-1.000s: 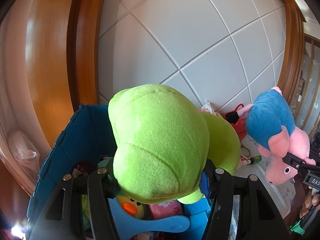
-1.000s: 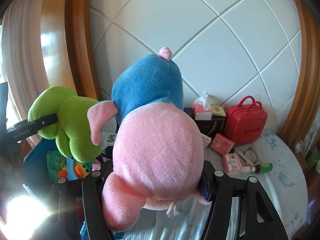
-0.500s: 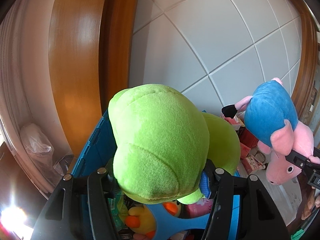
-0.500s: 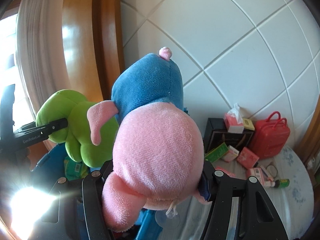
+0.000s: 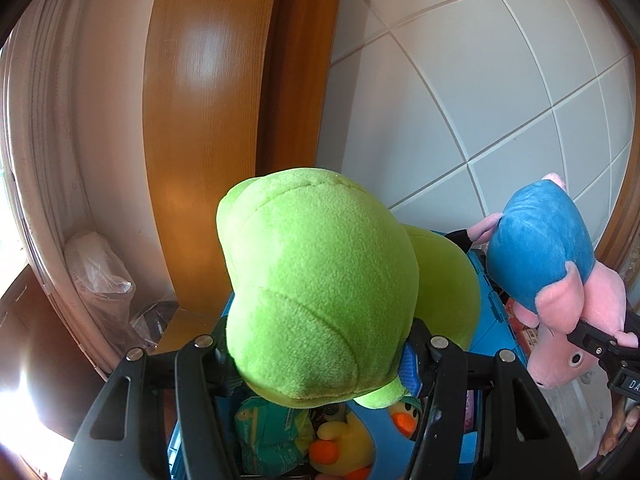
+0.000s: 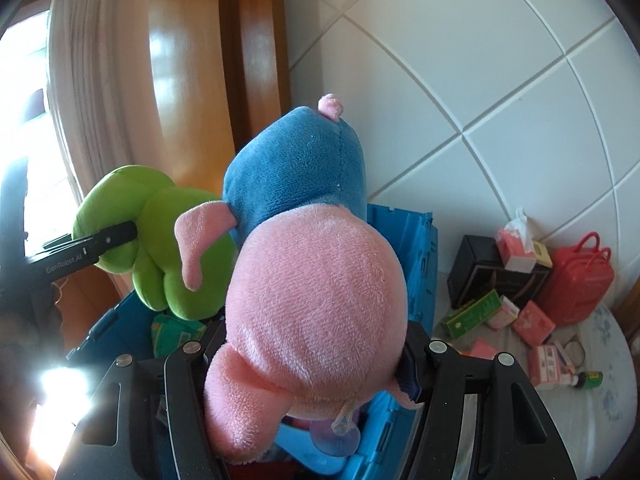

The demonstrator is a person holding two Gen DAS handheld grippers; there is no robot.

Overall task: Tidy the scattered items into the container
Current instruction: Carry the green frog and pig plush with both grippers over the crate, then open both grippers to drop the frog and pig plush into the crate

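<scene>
My left gripper (image 5: 320,354) is shut on a bright green plush toy (image 5: 320,288), held over the blue crate (image 5: 490,336). In the right wrist view the same green plush (image 6: 160,248) hangs at the left in the left gripper's fingers (image 6: 96,242). My right gripper (image 6: 308,354) is shut on a pink pig plush in a blue shirt (image 6: 316,300), above the blue crate (image 6: 404,248). The left wrist view shows that pig plush (image 5: 556,276) at the right edge. Inside the crate lie a yellow duck toy (image 5: 344,446) and a green packet (image 5: 268,428).
Small boxes, a black box (image 6: 492,276), a tissue box (image 6: 516,246), a red toy suitcase (image 6: 580,284) and a small bottle (image 6: 588,378) lie scattered right of the crate. A wooden door frame (image 5: 224,128), a tiled white wall and a plastic bag (image 5: 100,272) stand behind.
Both grippers have carried their plush toys to the left, so the crate now lies below them and the scattered boxes have slid to the right. Both grips are unchanged.
</scene>
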